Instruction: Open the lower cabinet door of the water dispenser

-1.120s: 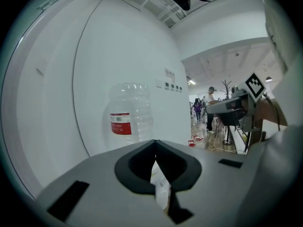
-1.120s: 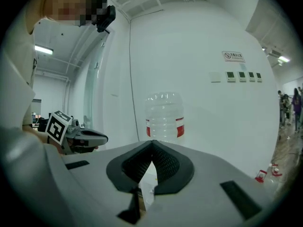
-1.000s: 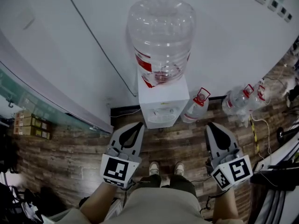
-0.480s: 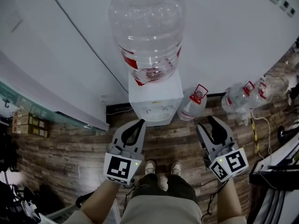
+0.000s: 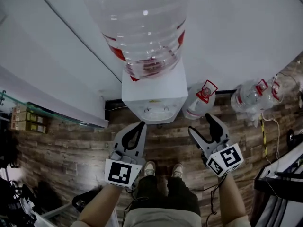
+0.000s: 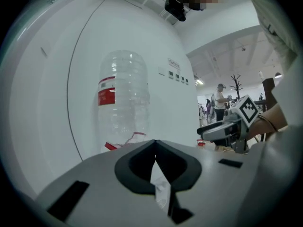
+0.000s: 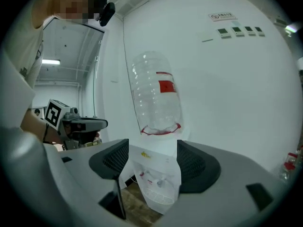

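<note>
Well off to the left of your left gripper (image 5: pixel 141 124), stacked brown cardboard boxes (image 5: pixel 26 121) sit at the edge of the dark wood-plank floor (image 5: pixel 71 150). The left gripper itself points nearly level. Its jaws are pressed together with nothing in them, and only a thin slit shows between the tips.

Just ahead of those tips and slightly to their right stands the white box-shaped water dispenser (image 5: pixel 152 91), near but not touched. A large clear plastic bottle with a red label (image 5: pixel 142 27) is upended on top of it. Ahead and to the left of this gripper, a thin black cable (image 5: pixel 118 111) runs along the foot of the white wall (image 5: pixel 227 41).

The lower cabinet door is on the dispenser's front, below the taps, but you cannot see it. The dispenser's top hides it in the head view, and each gripper's own body covers it in the gripper views. Your light-coloured shoes (image 5: pixel 150 168) are planted behind and between the two grippers.

Your right gripper (image 5: pixel 201 123) has just been opening its jaws. They now stand wide apart and hold nothing. Through the gap you see the dispenser's taps and drip tray, beyond the tips and a little to the left.

Straight ahead of this gripper, a small clear water jug with a red cap (image 5: pixel 199 103) stands just beside the dispenser's right side. Further right is a cluster of clear red-capped bottles (image 5: pixel 255 96), well apart from the gripper.
</note>
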The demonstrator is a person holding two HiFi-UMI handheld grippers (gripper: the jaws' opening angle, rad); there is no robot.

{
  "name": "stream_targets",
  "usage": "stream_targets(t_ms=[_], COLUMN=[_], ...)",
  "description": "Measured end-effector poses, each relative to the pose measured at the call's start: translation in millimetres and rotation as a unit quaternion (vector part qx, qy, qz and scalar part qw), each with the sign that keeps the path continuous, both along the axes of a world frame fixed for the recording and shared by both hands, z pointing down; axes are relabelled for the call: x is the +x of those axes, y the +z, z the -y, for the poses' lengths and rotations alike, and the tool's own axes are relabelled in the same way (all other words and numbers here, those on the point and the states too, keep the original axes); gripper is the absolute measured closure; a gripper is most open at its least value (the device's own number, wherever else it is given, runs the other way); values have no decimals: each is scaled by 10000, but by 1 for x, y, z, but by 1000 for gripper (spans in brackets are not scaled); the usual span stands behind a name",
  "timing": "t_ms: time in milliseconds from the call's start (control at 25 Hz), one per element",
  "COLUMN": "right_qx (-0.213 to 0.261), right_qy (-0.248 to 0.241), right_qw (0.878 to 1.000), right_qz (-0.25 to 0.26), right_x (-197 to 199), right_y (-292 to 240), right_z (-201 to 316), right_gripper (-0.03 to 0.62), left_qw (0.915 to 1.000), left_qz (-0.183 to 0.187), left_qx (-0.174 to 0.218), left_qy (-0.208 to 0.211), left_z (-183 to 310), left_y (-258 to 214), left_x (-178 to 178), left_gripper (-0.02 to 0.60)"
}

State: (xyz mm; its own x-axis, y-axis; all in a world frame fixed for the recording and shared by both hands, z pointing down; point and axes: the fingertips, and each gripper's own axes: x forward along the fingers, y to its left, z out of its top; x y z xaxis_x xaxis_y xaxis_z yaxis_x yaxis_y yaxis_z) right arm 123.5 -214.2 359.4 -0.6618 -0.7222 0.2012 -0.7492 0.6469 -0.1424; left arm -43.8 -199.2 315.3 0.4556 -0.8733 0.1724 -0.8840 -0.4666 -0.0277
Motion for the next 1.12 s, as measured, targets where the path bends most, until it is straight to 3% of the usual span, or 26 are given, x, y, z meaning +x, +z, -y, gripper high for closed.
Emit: stream_targets(t_ms=[320, 640, 1120], right_qx=[-492, -727, -1180], right_qy=[-96, -124, -179], right_qw=[9987, 9971, 9913], right_qz=[120, -172, -555], right_x=[1, -4, -12], right_y=[120, 255, 441], right_z=[37, 59, 80], right_gripper=[246, 227, 221], left_qw=[9993, 9997, 9979], left_qz=[197, 212, 289], left_qx=[198, -51, -520], left_qy=[-254, -83, -264], left_z=[25, 41, 51], left_y=[81, 188, 337], left_x=[-6, 4, -10], left_gripper=[575, 575, 575])
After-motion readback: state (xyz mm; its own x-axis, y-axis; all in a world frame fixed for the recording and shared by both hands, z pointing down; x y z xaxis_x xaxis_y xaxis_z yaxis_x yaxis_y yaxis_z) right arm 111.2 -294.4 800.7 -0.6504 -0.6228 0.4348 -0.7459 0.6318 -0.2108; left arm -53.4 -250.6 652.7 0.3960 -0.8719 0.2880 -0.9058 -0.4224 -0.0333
